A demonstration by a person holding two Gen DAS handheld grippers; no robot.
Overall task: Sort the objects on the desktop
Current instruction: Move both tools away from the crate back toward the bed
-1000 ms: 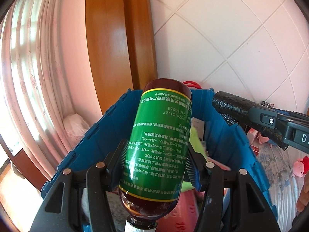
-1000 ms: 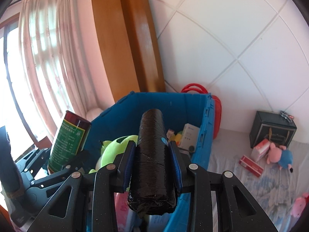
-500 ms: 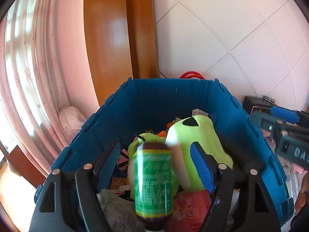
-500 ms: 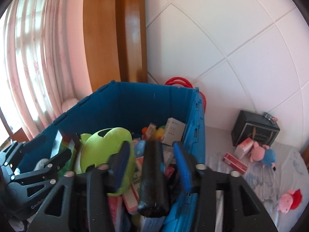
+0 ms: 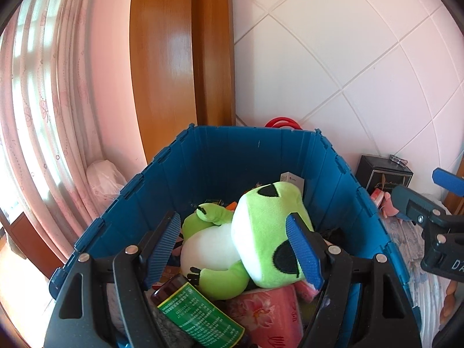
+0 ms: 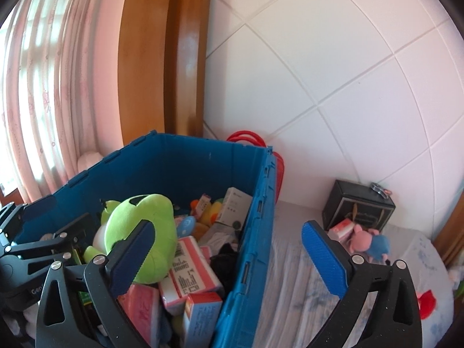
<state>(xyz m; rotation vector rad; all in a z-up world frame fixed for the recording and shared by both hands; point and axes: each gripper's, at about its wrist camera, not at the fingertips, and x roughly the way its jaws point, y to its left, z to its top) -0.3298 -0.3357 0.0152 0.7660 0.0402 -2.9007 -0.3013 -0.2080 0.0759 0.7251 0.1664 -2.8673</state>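
The brown bottle with the green label now lies on its side in the blue crate, against the green plush frog and the pink boxes. Our left gripper stands part open above it, holding nothing. Our right gripper has just been opening and now gapes wide over the crate's right wall, nothing between its fingers. To finish well, we should lift both straight up clear of the rim, then turn to the toys left on the bed.
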